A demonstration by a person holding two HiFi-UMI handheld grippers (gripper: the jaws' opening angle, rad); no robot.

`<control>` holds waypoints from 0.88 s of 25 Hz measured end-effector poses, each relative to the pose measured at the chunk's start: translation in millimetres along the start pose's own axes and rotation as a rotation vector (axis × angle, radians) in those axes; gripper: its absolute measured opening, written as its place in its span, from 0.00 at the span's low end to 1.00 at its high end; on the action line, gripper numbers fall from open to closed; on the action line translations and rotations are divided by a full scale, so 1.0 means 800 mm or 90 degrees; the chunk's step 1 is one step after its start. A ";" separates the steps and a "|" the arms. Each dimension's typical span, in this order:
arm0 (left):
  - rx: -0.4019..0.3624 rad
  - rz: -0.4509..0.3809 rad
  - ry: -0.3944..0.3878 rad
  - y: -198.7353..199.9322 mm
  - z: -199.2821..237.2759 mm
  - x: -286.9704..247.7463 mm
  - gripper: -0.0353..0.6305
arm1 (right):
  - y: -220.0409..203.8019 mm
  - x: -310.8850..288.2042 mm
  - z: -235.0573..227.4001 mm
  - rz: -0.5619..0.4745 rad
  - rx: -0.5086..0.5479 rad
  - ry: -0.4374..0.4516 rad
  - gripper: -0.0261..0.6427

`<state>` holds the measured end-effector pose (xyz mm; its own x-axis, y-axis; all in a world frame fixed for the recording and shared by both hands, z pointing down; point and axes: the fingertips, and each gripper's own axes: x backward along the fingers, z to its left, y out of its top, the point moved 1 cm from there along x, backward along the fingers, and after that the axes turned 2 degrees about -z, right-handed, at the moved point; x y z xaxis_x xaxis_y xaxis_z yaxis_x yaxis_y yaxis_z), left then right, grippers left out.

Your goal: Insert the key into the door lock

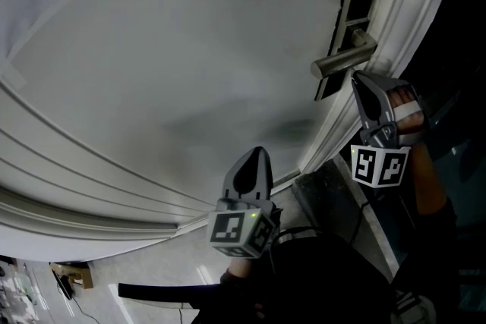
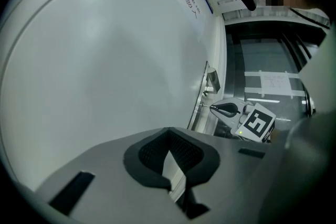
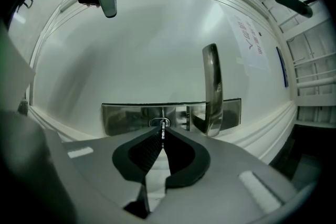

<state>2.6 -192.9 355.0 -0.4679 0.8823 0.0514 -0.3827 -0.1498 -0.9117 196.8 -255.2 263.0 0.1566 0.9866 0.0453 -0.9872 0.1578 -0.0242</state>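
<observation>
A white door (image 1: 190, 64) carries a metal lock plate (image 3: 126, 117) with a lever handle (image 3: 211, 89). My right gripper (image 3: 162, 131) is shut on a small metal key (image 3: 163, 135), whose tip is right at the keyhole (image 3: 160, 123) in the plate, left of the handle. In the head view the right gripper (image 1: 357, 81) sits just below the handle (image 1: 345, 57), and the key itself is hidden there. My left gripper (image 1: 258, 154) hangs lower and to the left, near the plain door face, jaws shut with nothing between them.
The door frame moulding (image 1: 395, 26) runs along the right of the lock. In the left gripper view the right gripper (image 2: 227, 109) shows beside the door edge, with a glass wall (image 2: 268, 76) behind. A floor with boxes (image 1: 76, 277) lies at lower left.
</observation>
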 end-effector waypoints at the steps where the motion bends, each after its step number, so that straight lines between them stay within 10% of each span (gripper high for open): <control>1: 0.004 0.006 0.005 -0.001 0.000 -0.002 0.05 | 0.000 0.000 0.000 0.000 0.001 0.000 0.06; 14: -0.087 0.024 -0.109 -0.004 -0.074 -0.071 0.05 | -0.001 -0.001 0.000 -0.003 0.003 -0.001 0.06; 22: -0.061 0.039 -0.148 -0.015 -0.113 -0.079 0.05 | 0.000 -0.002 -0.001 -0.001 0.013 0.001 0.06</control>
<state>108.5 -206.5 325.7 -0.6624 0.7451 0.0777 -0.2763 -0.1466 -0.9498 196.6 -256.5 262.1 0.1575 0.9866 0.0430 -0.9875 0.1578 -0.0033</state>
